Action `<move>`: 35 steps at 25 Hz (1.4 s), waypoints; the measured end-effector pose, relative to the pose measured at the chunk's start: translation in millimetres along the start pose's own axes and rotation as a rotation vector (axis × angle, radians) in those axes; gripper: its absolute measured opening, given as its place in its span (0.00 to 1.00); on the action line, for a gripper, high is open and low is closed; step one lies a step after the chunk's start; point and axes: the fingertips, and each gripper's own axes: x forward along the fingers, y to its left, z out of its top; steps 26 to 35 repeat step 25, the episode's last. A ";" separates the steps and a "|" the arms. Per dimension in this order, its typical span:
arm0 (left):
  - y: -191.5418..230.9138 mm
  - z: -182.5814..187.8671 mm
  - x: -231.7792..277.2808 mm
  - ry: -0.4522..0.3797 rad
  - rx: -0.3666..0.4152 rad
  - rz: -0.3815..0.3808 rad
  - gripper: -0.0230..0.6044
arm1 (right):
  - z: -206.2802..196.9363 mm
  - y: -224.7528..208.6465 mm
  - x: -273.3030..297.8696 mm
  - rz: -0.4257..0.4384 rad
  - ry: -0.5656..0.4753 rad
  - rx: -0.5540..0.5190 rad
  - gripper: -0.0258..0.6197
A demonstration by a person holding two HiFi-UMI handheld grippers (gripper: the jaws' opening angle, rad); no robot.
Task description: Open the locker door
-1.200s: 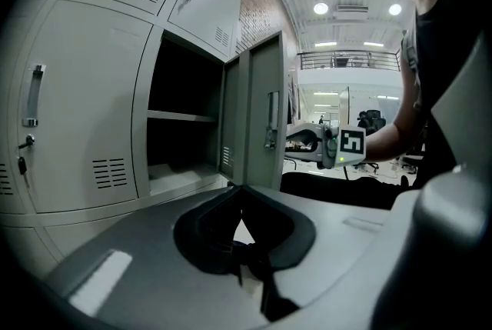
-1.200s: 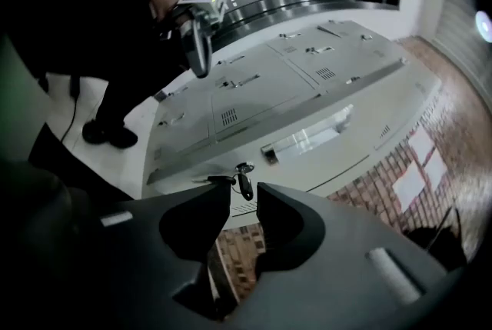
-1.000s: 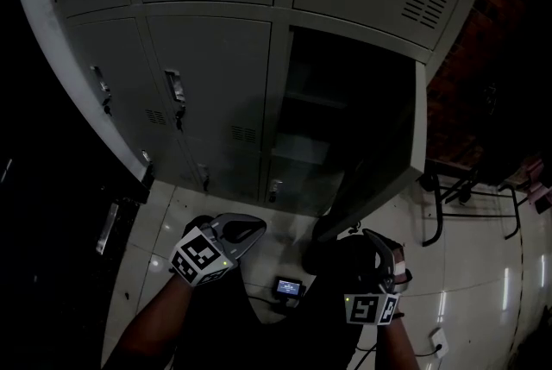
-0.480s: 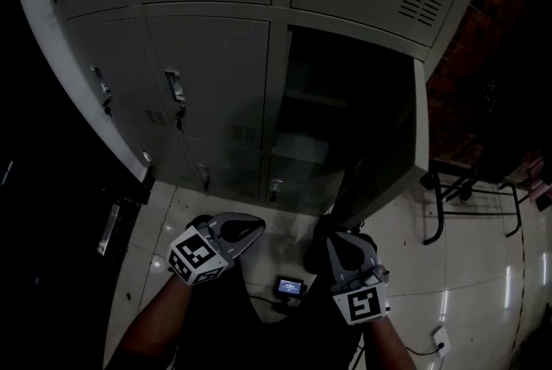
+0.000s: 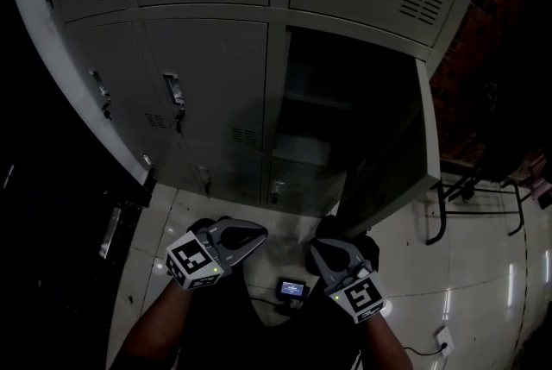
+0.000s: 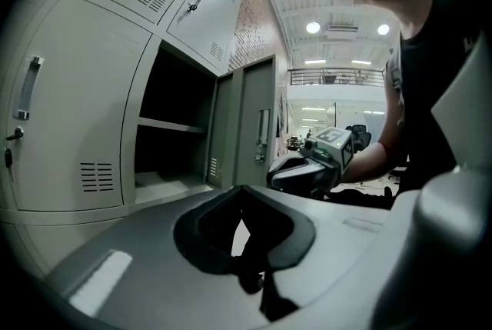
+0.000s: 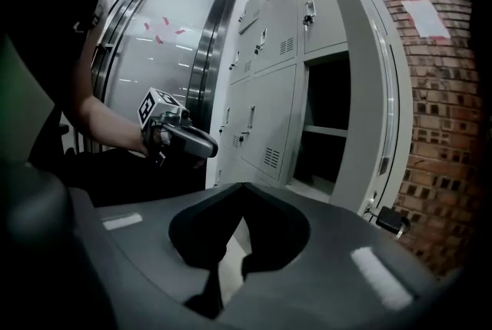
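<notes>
The grey locker bank fills the top of the head view. One locker door stands swung out to the right, baring a dark compartment with a shelf. Both grippers hang low in front of it, over the floor, touching nothing. My left gripper points right, jaws together and empty. My right gripper sits just below the door's bottom corner, shut on nothing. The right gripper view shows the open door edge-on past my shut right gripper. From my left gripper the same door is seen.
Closed lockers with handles stand to the left of the open one. A small device with a lit screen lies on the tiled floor between the grippers. A black metal frame and a brick wall are at the right. A padlock hangs by the door.
My right gripper has closed its jaws, turned, and shifted left away from the door's lower edge. The door stands slightly wider. The left gripper has barely moved.
</notes>
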 end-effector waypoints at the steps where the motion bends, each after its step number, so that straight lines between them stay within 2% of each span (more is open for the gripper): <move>1: 0.8 -0.1 0.4 0.001 -0.001 0.002 0.06 | -2.3 -0.5 1.0 0.001 0.009 0.004 0.04; 5: 2.8 0.1 0.0 -0.006 -0.011 0.010 0.06 | -11.0 0.0 2.7 -0.013 0.037 -0.005 0.04; 10: 3.3 -2.9 1.8 0.014 -0.001 0.017 0.06 | -5.6 -2.4 -0.6 -0.028 -0.001 -0.014 0.04; 15: 2.2 -3.9 3.6 0.018 -0.002 0.014 0.06 | -6.3 3.1 1.8 -0.016 0.006 -0.048 0.04; 21: 2.1 -5.9 4.4 0.033 0.000 0.017 0.06 | -7.2 1.2 1.0 -0.017 0.005 -0.016 0.04; 35: 3.6 -4.6 3.9 0.034 0.000 0.024 0.06 | -3.8 0.8 1.7 -0.006 0.004 -0.033 0.04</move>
